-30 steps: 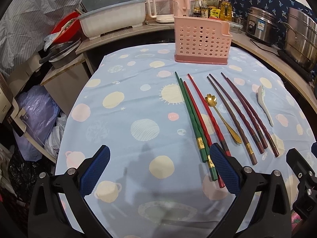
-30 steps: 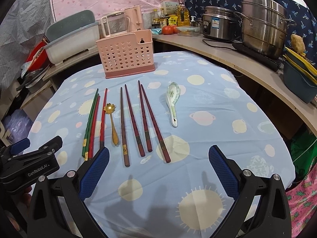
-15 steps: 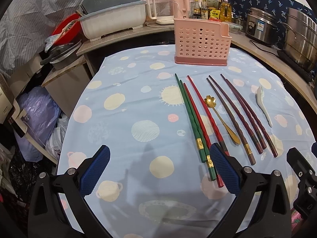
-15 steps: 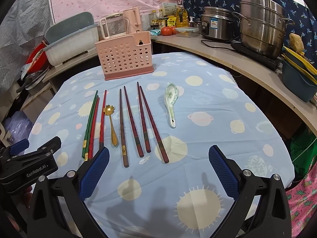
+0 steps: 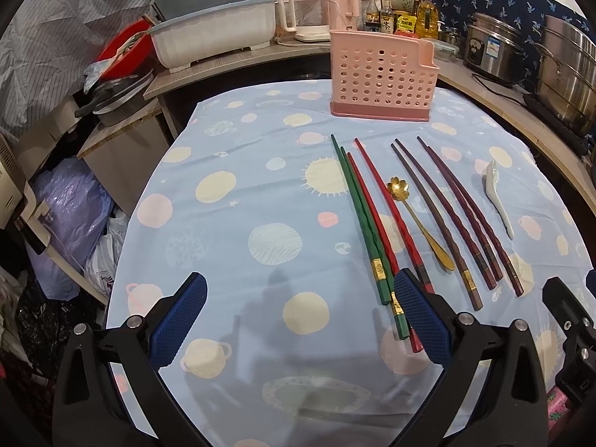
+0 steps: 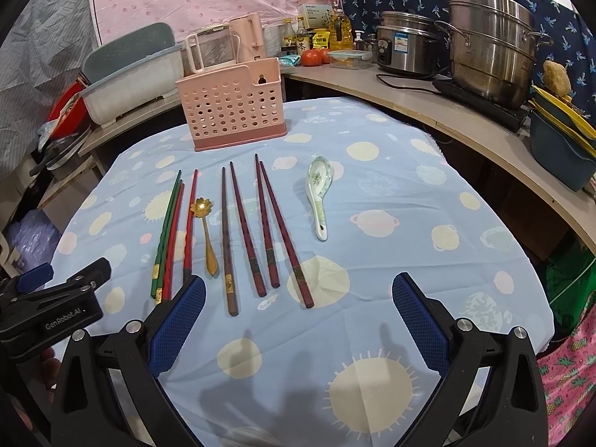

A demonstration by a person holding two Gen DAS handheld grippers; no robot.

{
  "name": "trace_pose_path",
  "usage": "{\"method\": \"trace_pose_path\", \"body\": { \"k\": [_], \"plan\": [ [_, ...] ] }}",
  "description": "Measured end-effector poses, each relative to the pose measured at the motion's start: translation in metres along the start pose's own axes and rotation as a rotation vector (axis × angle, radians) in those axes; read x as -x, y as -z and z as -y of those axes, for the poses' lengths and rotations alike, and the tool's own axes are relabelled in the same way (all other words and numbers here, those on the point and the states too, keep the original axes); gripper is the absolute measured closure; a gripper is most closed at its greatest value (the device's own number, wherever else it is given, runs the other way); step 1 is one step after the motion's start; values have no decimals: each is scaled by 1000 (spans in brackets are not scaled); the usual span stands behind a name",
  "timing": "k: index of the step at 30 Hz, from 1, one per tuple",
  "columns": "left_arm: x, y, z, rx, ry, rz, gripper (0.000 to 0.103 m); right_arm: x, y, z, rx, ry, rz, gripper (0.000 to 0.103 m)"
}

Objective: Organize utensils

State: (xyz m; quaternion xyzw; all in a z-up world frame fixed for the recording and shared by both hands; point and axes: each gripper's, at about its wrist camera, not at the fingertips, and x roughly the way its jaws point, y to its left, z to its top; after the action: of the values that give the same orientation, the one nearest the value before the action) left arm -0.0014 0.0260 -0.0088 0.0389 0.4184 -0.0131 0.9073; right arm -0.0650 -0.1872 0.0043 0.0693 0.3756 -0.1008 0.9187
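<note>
1. the left gripper (image 5: 298,320) is held low over the near edge of the counter (image 5: 231,246), its blue-padded fingers (image 5: 178,324) spread wide apart with nothing between them.
2. the right gripper (image 6: 298,320) is held the same way, its fingers (image 6: 421,326) wide apart and empty above the planet-patterned cloth.
3. in the right wrist view the left gripper is seen at the near left, just beside the near ends of the leftmost chopsticks.
4. the utensils are laid in a row on the cloth, tips pointing far, between the grippers and the pink utensil basket (image 6: 232,106).
5. from left to right are seen: a pair of green chopsticks (image 5: 363,219), a pair of red chopsticks (image 5: 387,208), a gold flower-shaped spoon (image 6: 206,231), four dark maroon chopsticks (image 6: 260,223), and a white ceramic spoon (image 6: 317,193) set apart at the right.
6. the green pair lies touching side by side, with one red chopstick just beside it.
7. the pink basket stands upright at the far edge of the cloth; nothing can be seen inside it.
8. beyond it, a dish rack (image 5: 212,33), a kettle (image 6: 247,37), bottles and steel pots (image 6: 488,41) are ranged along the far shelf.
</note>
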Motion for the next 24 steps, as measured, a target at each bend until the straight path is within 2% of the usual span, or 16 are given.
{"method": "trace_pose_path", "body": {
  "k": [4,8,11,24],
  "plan": [
    [-8,-1,-10,17,-10,-14,7,-6,-1,8,-15,17,-12,6],
    [-15,-1,-9,30,41,-37,7,-10,-1,16,-34,19,-20,6],
    [-21,2,3,3,60,-43,7,-12,-1,18,-39,18,-25,6],
    [-49,8,17,-38,43,-91,7,-17,-1,19,-40,16,-33,6]
  ]
}}
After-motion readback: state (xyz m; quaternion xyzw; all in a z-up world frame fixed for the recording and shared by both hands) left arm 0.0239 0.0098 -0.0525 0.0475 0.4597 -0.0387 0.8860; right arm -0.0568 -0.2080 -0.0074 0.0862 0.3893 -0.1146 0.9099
